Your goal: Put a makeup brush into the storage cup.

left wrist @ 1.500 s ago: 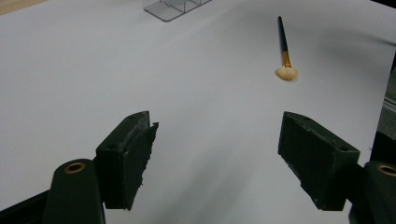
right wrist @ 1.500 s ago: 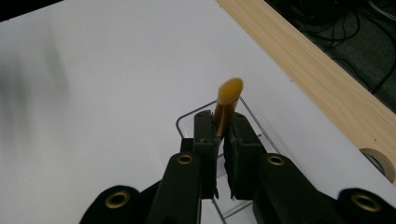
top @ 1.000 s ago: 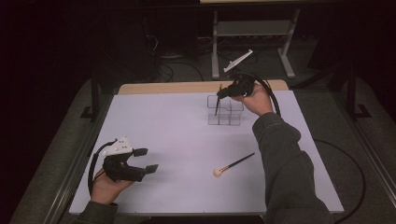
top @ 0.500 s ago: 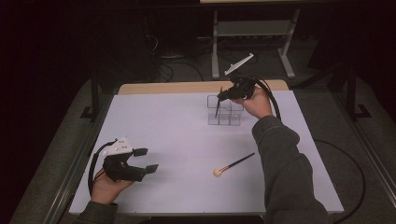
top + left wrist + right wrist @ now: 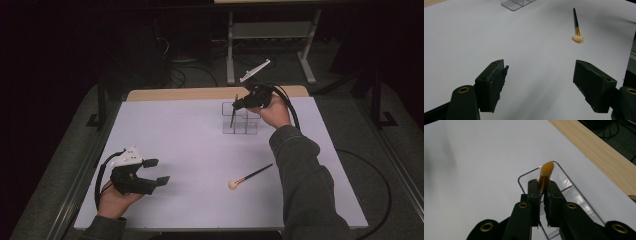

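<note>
Here, a brush goes bristles-up over a clear organiser

The right gripper [image 5: 239, 103], fingers clamped on a brush [image 5: 545, 175], holds it above the clear organiser [image 5: 250, 129] at the far side of the white bench [image 5: 190, 150]; the left gripper [image 5: 156, 171] rests near left, fingers apart and bare, while a second brush [image 5: 250, 176] lies flat near the middle, well apart from both

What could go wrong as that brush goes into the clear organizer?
The right tool grips the brush tilted above the clear organizer; the tip might catch a divider or tip the light box. The second brush lies loose on the table and might roll when grabbed.
</note>
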